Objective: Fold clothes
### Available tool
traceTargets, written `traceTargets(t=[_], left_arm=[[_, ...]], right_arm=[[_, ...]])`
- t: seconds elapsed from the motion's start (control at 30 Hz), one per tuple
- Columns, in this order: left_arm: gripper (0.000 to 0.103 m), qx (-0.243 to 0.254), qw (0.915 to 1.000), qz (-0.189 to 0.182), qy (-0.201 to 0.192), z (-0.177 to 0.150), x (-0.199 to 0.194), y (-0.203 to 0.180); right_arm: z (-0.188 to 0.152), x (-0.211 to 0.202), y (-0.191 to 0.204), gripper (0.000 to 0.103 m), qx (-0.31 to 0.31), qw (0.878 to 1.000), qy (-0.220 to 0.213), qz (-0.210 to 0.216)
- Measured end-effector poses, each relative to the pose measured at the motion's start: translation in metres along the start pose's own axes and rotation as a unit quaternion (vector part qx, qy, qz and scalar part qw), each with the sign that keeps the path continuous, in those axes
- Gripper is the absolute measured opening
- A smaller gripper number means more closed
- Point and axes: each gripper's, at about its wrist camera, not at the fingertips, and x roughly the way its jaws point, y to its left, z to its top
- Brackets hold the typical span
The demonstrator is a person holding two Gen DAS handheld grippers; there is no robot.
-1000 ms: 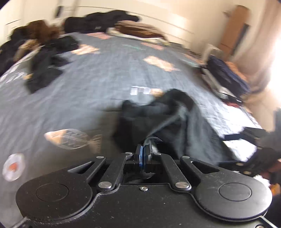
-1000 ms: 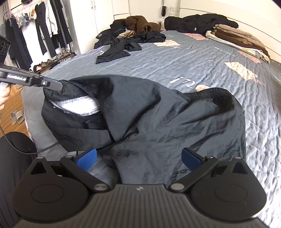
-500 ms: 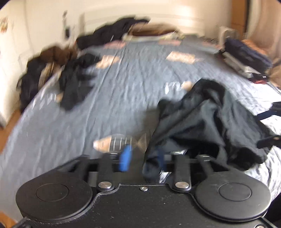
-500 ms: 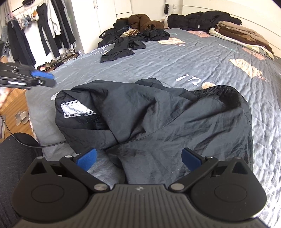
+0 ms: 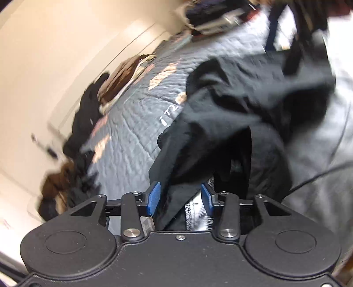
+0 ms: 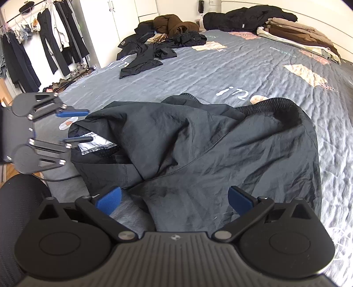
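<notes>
One bed filled most of both views, covered by a grey quilted spread with pale patches and white lettering. Crumpled on its near part lay the black garment, a thin jacket-like piece with a ribbed elastic hem at its far edge and a white-lined inner panel showing at its left end. Far across the bed sat a heap of black and brown clothes, well apart from the garment, a dark coat by the headboard, and a stack of folded brown and beige clothes at the far right. Beside the bed at left stood a clothes rail hung with dark trousers and light tops.

Right tool: hovered low over the near edge of the garment, jaws spread wide, blue pads clear of the cloth on either side; nothing gripped.

Left tool: rolled onto its side at the garment's left end, seen so from the right wrist view. Jaws partly apart and closing. In its own, blurred view a fold of black cloth and the white-stitched edge lay between the blue pads, with a gap at the left pad; the cloth was not yet clamped.
</notes>
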Motion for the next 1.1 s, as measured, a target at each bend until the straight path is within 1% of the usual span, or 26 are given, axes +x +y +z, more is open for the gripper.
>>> traceTargets(t=[0.1, 0.17, 0.27, 0.3, 0.33, 0.4, 0.43, 0.47, 0.5, 0.53, 0.6, 0.67, 0.73, 0.77, 0.8, 0.83, 0.87, 0.9, 0.93, 0.97, 1.03, 1.1], left_arm=[[0.039, 0.053, 0.9986, -0.003, 0.003, -0.004, 0.017, -0.017], [0.038, 0.092, 0.9957, 0.011, 0.004, -0.008, 0.027, -0.028], [0.022, 0.117, 0.9925, 0.035, 0.005, -0.012, 0.042, -0.036], [0.007, 0.104, 0.9941, 0.028, 0.006, -0.013, 0.043, -0.033], [0.005, 0.087, 0.9960, 0.019, 0.008, -0.013, 0.045, -0.030], [0.003, 0.029, 0.9996, -0.004, -0.001, -0.011, 0.035, -0.017], [0.003, -0.007, 0.9997, -0.023, -0.009, -0.011, 0.027, -0.008], [0.003, -0.048, 0.9973, -0.051, -0.020, -0.013, 0.015, 0.003], [0.003, -0.090, 0.9922, -0.081, -0.031, -0.015, 0.002, 0.016], [0.002, -0.128, 0.9852, -0.106, -0.041, -0.018, -0.011, 0.027], [0.001, -0.187, 0.9703, -0.145, -0.053, -0.029, -0.035, 0.048], [0.001, -0.236, 0.9558, -0.164, -0.061, -0.041, -0.055, 0.066], [0.001, -0.289, 0.9357, -0.192, -0.064, -0.052, -0.066, 0.084], [0.001, -0.310, 0.9281, -0.196, -0.064, -0.058, -0.071, 0.092], [0.001, -0.325, 0.9243, -0.190, -0.064, -0.064, -0.075, 0.098], [0.001, -0.335, 0.9235, -0.178, -0.058, -0.065, -0.076, 0.104], [0.001, -0.344, 0.9238, -0.162, -0.046, -0.069, -0.076, 0.109], [0.002, -0.354, 0.9205, -0.161, -0.034, -0.073, -0.076, 0.112], [0.002, -0.365, 0.9164, -0.162, -0.024, -0.076, -0.078, 0.114], [0.003, -0.372, 0.9120, -0.172, -0.022, -0.078, -0.082, 0.116], [0.006, -0.369, 0.9081, -0.196, -0.020, -0.081, -0.094, 0.116], [0.010, -0.357, 0.9117, -0.204, 0.005, -0.085, -0.108, 0.118]], right_arm=[[0.000, 0.003, 0.000, 0.103, 0.001, 1.000, 0.003, 0.001], [0.000, 0.003, -0.001, 0.103, 0.002, 1.000, 0.004, 0.001], [-0.001, 0.005, -0.002, 0.103, 0.003, 1.000, 0.006, 0.000], [-0.001, 0.005, -0.003, 0.103, 0.003, 1.000, 0.007, -0.001], [-0.001, 0.005, -0.003, 0.103, 0.004, 1.000, 0.007, 0.000], [-0.001, 0.005, -0.004, 0.103, 0.006, 1.000, 0.007, 0.000], [-0.001, 0.004, -0.005, 0.103, 0.007, 1.000, 0.007, 0.002], [-0.001, 0.003, -0.005, 0.103, 0.008, 1.000, 0.006, 0.004], [-0.001, 0.002, -0.005, 0.103, 0.009, 1.000, 0.006, 0.006], [-0.001, 0.001, -0.006, 0.103, 0.013, 1.000, 0.003, 0.013], [0.001, -0.002, -0.008, 0.103, 0.021, 0.999, -0.001, 0.025], [0.002, -0.006, -0.009, 0.103, 0.028, 0.999, -0.006, 0.035], [0.003, -0.009, -0.008, 0.103, 0.031, 0.998, -0.009, 0.046], [0.004, -0.011, -0.007, 0.103, 0.031, 0.998, -0.011, 0.052], [0.004, -0.013, -0.005, 0.103, 0.031, 0.998, -0.014, 0.057], [0.005, -0.015, -0.004, 0.103, 0.031, 0.998, -0.016, 0.061], [0.005, -0.017, -0.002, 0.103, 0.030, 0.997, -0.019, 0.065], [0.006, -0.019, 0.000, 0.103, 0.029, 0.997, -0.021, 0.068], [0.007, -0.022, 0.001, 0.103, 0.029, 0.997, -0.023, 0.072], [0.008, -0.024, 0.002, 0.103, 0.031, 0.996, -0.025, 0.076], [0.010, -0.031, 0.004, 0.103, 0.038, 0.995, -0.030, 0.092], [0.013, -0.040, 0.006, 0.103, 0.043, 0.992, -0.040, 0.112]])
